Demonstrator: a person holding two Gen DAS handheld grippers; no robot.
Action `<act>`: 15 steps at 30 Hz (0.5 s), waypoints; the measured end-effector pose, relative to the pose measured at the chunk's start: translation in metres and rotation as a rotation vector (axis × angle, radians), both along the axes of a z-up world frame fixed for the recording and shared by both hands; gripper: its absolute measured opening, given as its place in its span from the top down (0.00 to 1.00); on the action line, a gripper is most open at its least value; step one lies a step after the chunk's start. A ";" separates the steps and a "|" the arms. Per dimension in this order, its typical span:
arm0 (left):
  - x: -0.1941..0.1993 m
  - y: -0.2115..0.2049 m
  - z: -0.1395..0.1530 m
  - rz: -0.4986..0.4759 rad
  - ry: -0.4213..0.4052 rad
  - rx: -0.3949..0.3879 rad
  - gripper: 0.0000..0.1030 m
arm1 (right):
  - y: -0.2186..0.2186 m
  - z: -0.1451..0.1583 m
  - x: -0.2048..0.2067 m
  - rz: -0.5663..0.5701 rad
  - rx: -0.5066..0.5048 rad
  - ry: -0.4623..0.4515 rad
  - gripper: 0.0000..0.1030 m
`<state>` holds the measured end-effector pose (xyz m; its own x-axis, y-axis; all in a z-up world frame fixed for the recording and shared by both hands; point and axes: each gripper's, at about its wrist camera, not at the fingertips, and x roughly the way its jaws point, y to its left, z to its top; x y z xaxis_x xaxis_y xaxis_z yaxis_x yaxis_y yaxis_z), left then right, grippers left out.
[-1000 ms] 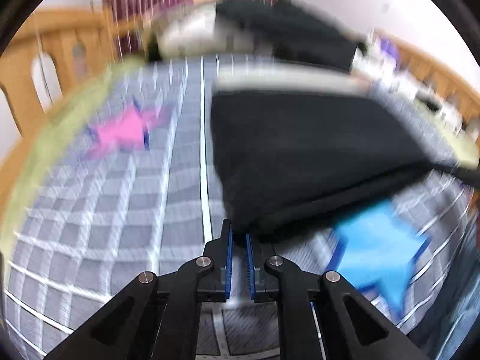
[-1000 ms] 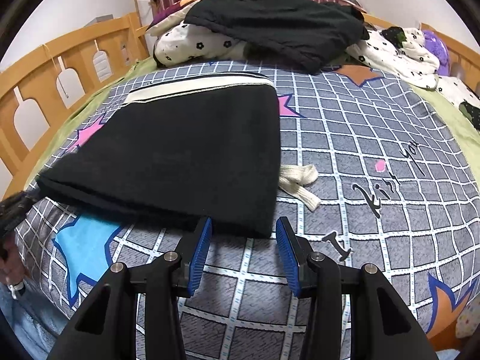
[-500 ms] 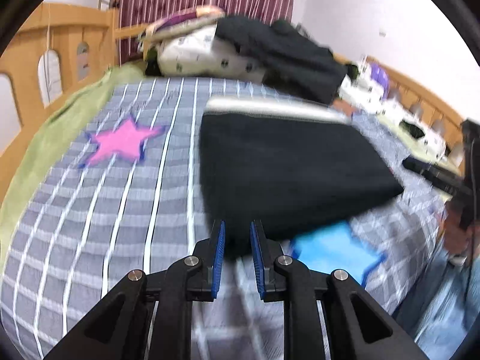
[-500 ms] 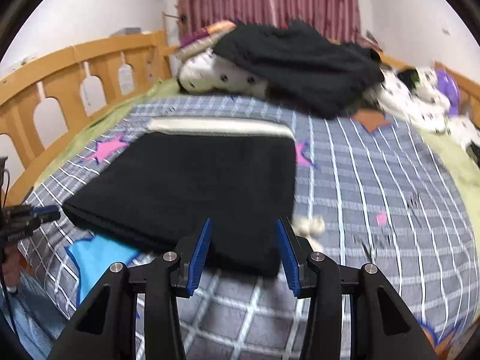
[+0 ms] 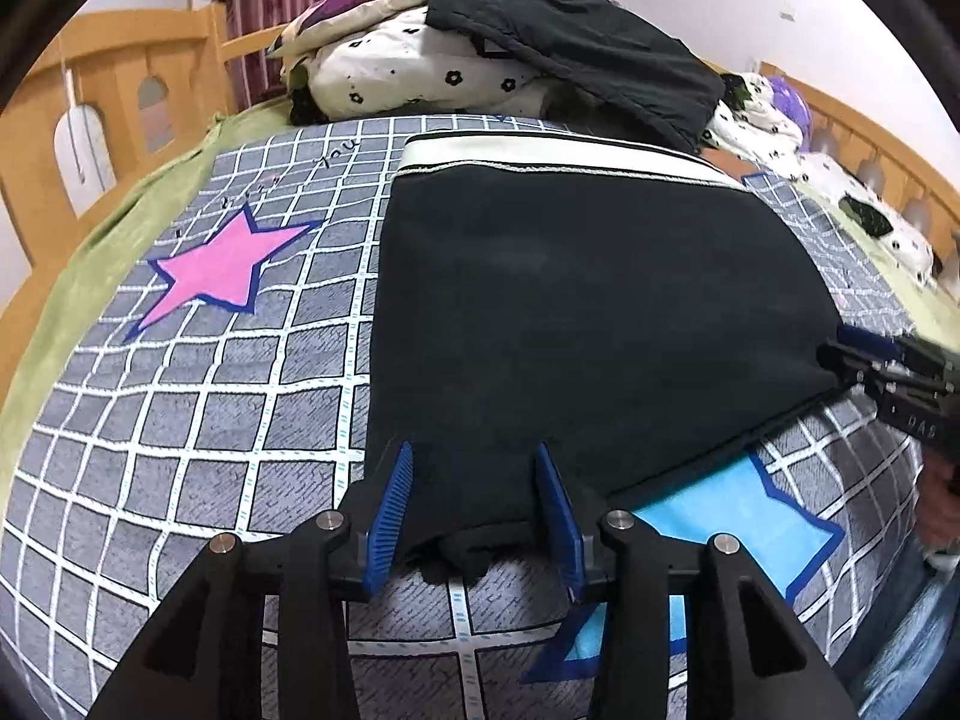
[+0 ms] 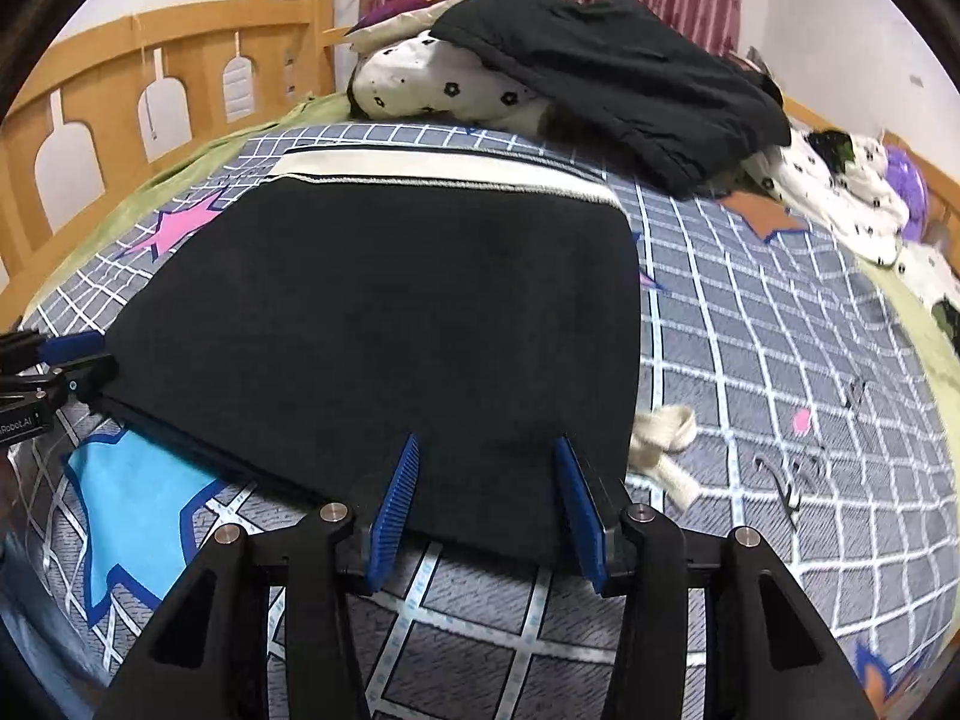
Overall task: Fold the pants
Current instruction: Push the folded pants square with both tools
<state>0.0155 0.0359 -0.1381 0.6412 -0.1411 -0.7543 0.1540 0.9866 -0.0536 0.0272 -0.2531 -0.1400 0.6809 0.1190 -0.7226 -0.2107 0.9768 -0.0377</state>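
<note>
The black pants lie folded flat on the grid-patterned bedsheet, with the cream waistband at the far end. They also show in the right wrist view. My left gripper is open, its jaws on either side of the pants' near left corner. My right gripper is open, its jaws over the near right edge. A cream drawstring sticks out at the right side.
A pile of pillows and black clothes sits at the head of the bed. A wooden bed rail runs along the left. More bedding lies at the far right. The bed's edge is just below both grippers.
My left gripper was shut on the pants' near corner; it has opened wide and let go. Both grippers have come back down close to the near edge.
</note>
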 end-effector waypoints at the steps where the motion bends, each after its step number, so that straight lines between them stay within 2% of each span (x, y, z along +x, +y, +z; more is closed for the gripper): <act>1: 0.000 0.000 0.001 0.004 0.002 -0.006 0.59 | -0.001 0.000 0.000 -0.006 0.008 0.002 0.54; 11: 0.002 -0.002 -0.001 0.013 0.006 -0.003 0.54 | 0.001 0.001 0.001 -0.031 0.023 0.012 0.52; 15: 0.002 -0.003 -0.001 0.034 0.036 -0.017 0.48 | 0.002 0.001 0.001 -0.039 0.026 0.027 0.52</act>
<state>0.0173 0.0333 -0.1394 0.6186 -0.1331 -0.7744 0.1184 0.9901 -0.0756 0.0278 -0.2510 -0.1391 0.6655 0.1119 -0.7380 -0.1729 0.9849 -0.0065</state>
